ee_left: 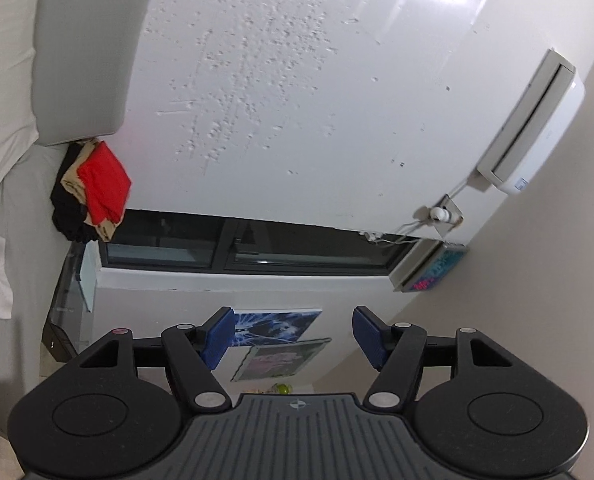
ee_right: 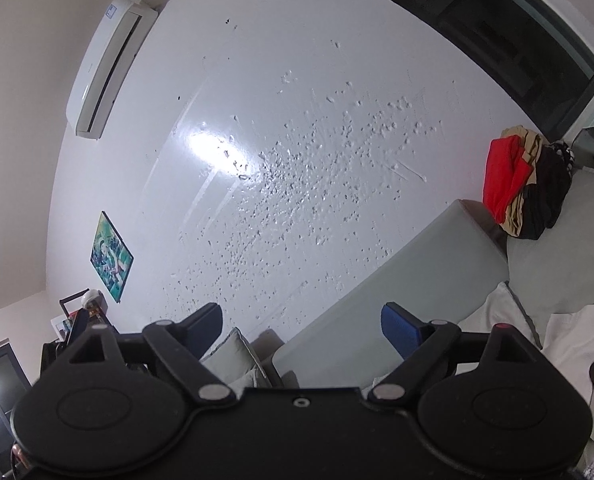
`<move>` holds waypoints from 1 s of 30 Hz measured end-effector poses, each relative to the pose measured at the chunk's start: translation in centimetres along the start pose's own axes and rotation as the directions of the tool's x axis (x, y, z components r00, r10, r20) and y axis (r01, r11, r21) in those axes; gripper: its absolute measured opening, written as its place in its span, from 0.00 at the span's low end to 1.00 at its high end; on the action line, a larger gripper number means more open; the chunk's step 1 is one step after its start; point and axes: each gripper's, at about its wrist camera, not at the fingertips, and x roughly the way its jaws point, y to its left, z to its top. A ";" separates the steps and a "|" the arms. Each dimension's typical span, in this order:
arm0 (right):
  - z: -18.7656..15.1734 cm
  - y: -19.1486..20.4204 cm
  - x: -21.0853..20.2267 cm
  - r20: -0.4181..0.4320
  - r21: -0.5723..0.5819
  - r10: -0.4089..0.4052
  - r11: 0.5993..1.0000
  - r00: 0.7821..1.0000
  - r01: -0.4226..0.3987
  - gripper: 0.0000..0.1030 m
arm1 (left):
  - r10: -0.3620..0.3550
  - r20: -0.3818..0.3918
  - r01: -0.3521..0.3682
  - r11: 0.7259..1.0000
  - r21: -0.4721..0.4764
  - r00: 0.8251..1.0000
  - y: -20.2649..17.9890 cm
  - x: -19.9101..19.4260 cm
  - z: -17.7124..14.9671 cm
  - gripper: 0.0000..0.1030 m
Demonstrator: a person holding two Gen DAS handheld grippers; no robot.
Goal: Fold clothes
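Left gripper (ee_left: 293, 338): the blue-padded jaws are held apart, with nothing between them, and are aimed at a blistered white wall (ee_left: 297, 100). Right gripper (ee_right: 301, 330): the jaws are likewise spread wide and empty. The stack of folded clothes, red on top of tan and black (ee_left: 93, 192) (ee_right: 525, 184), is seen resting on the grey-sheeted bed (ee_right: 557, 272), beside the grey padded headboard (ee_right: 417, 272), well apart from both grippers.

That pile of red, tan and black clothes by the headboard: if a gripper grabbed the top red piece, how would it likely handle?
The red garment looks like soft folded fabric, so it would probably droop and unfold. It tops a slumped pile of clothes, so the layers beneath might shift. Probably light.
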 end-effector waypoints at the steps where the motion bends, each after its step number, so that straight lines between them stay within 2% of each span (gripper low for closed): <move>1: -0.1 -0.2 0.2 -0.006 0.004 -0.004 1.000 1.000 0.004 0.86 | 0.015 0.001 -0.015 1.000 0.003 1.000 0.2 0.1 0.2 0.60; 3: -0.2 -0.8 0.8 -0.019 0.007 -0.016 1.000 1.000 0.017 0.87 | 0.067 0.010 -0.067 0.997 0.034 0.998 0.6 0.2 0.8 0.63; 4: -0.3 -1.2 1.2 -0.030 0.004 -0.038 0.999 0.999 0.039 0.87 | 0.136 0.024 -0.137 0.987 0.088 0.990 0.6 0.3 1.3 0.69; 5: -0.4 -1.7 1.7 -0.044 -0.001 -0.066 0.998 0.997 0.066 0.89 | 0.224 0.047 -0.228 0.961 0.158 0.974 0.6 0.5 1.8 0.72; 6: -0.6 -2.2 2.2 -0.057 -0.006 -0.093 0.996 0.994 0.093 0.89 | 0.331 0.082 -0.341 0.912 0.228 0.940 0.6 0.7 2.3 0.71; 7: -0.8 -3.0 2.9 -0.084 -0.009 -0.141 0.990 0.986 0.140 0.89 | 0.444 0.132 -0.463 0.835 0.296 0.886 0.8 0.9 2.7 0.69; 8: -1.1 -3.9 3.6 -0.115 -0.013 -0.194 0.981 0.974 0.194 0.88 | 0.541 0.194 -0.573 0.740 0.354 0.818 1.1 1.2 3.0 0.64; 9: -1.4 -4.9 4.5 -0.148 -0.028 -0.247 0.969 0.957 0.246 0.85 | 0.616 0.258 -0.662 0.629 0.408 0.744 1.7 1.4 3.4 0.61; 10: -1.9 -6.0 5.4 -0.181 -0.049 -0.300 0.954 0.937 0.296 0.79 | 0.673 0.318 -0.730 0.508 0.458 0.668 2.6 1.7 3.8 0.53; 11: -2.5 -7.1 6.4 -0.222 -0.091 -0.352 0.936 0.909 0.340 0.57 | 0.722 0.372 -0.783 0.379 0.493 0.584 3.8 2.1 4.2 0.44; 12: -3.3 -8.1 7.6 -0.264 -0.142 -0.404 0.914 0.876 0.379 0.37 | 0.766 0.414 -0.821 0.248 0.514 0.491 5.4 2.5 4.6 0.39; 13: -4.2 -9.1 8.8 -0.317 -0.183 -0.441 0.897 0.839 0.403 0.31 | 0.801 0.452 -0.842 0.114 0.528 0.393 7.2 3.0 5.1 0.30; 14: -5.2 -10.2 10.0 -0.373 -0.221 -0.473 0.881 0.798 0.418 0.26 | 0.828 0.472 -0.843 0.003 0.538 0.303 9.1 3.3 5.5 0.24; 17: -8.9 -12.8 13.3 -0.528 -0.297 -0.508 0.861 0.680 0.413 0.25 | 0.873 0.483 -0.781 -0.258 0.568 0.062 14.8 3.8 6.3 0.21; 19: -11.3 -13.5 14.6 -0.568 -0.385 -0.556 0.831 0.606 0.401 0.26 | 0.854 0.514 -0.702 -0.415 0.579 -0.082 17.4 3.5 6.2 0.25; 20: -11.8 -13.4 14.7 -0.575 -0.413 -0.571 0.821 0.586 0.394 0.26 | 0.831 0.537 -0.661 -0.485 0.573 -0.145 18.3 3.0 6.1 0.31; 21: -12.1 -13.2 14.5 -0.578 -0.435 -0.581 0.813 0.573 0.386 0.26 | 0.816 0.553 -0.638 -0.517 0.570 -0.167 18.4 2.5 6.0 0.33; 22: -12.5 -12.9 14.4 -0.580 -0.456 -0.592 0.805 0.560 0.378 0.26 | 0.813 0.562 -0.638 -0.515 0.573 -0.152 17.8 2.1 5.9 0.32; 23: -12.0 -12.7 14.2 -0.594 -0.443 -0.589 0.808 0.548 0.389 0.26 | 0.806 0.578 -0.642 -0.512 0.570 -0.129 16.9 1.8 6.0 0.25; 24: -11.3 -12.4 13.9 -0.612 -0.416 -0.581 0.814 0.537 0.406 0.26 | 0.794 0.600 -0.652 -0.508 0.563 -0.099 15.8 1.7 6.1 0.23; 25: -10.2 -12.1 13.7 -0.626 -0.367 -0.550 0.833 0.553 0.413 0.26 | 0.781 0.622 -0.661 -0.497 0.563 -0.058 14.5 1.8 6.1 0.23; 27: -7.4 -10.7 13.7 -0.598 -0.299 -0.496 0.867 0.630 0.399 0.27 | 0.748 0.662 -0.676 -0.464 0.573 0.047 11.2 2.7 5.9 0.23; 28: -6.0 -9.9 13.8 -0.578 -0.269 -0.469 0.882 0.668 0.387 0.27 | 0.734 0.670 -0.686 -0.432 0.585 0.109 9.4 3.2 5.8 0.23; 29: -4.5 -8.8 14.0 -0.553 -0.246 -0.440 0.898 0.707 0.366 0.28 | 0.721 0.669 -0.697 -0.386 0.604 0.180 7.4 3.8 5.8 0.23; 30: -3.0 -7.6 14.3 -0.527 -0.226 -0.406 0.914 0.746 0.338 0.29 | 0.708 0.664 -0.699 -0.350 0.624 0.239 5.7 4.5 5.8 0.23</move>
